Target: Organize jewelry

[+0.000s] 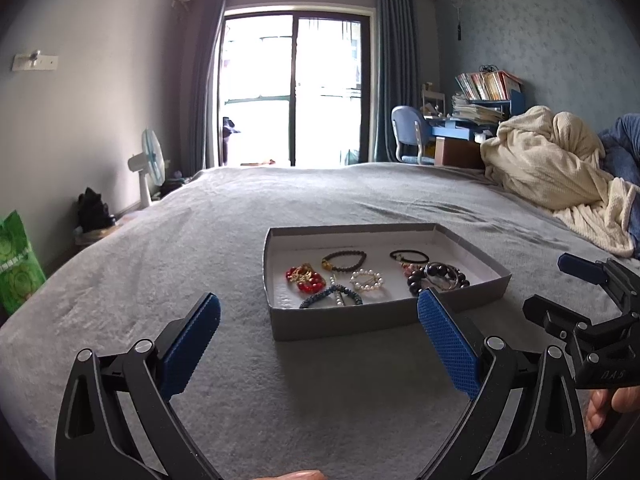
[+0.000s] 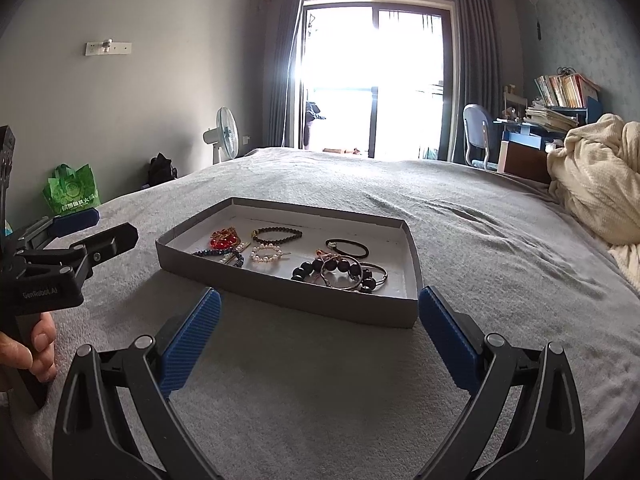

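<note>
A shallow grey cardboard tray (image 1: 340, 322) (image 2: 276, 286) lies on the grey bed and holds several pieces of jewelry: a red bead piece (image 1: 306, 276) (image 2: 224, 240), a pearl bracelet (image 1: 366, 280) (image 2: 266, 254), a dark bead bracelet (image 1: 344, 260) (image 2: 276, 234), a blue bead bracelet (image 1: 330, 296) (image 2: 218, 254), a black hair tie (image 1: 410, 256) (image 2: 348, 248) and large black beads (image 1: 438, 278) (image 2: 340, 270). My left gripper (image 1: 318, 312) is open and empty, just in front of the tray. My right gripper (image 2: 320, 304) is open and empty before the tray's near corner.
The grey bed cover (image 1: 160, 260) spreads wide around the tray. A cream blanket (image 1: 552, 160) (image 2: 596, 176) is heaped at the right. A fan (image 1: 148, 164), a green bag (image 2: 74, 194) and a desk with books (image 1: 476, 116) stand beyond the bed.
</note>
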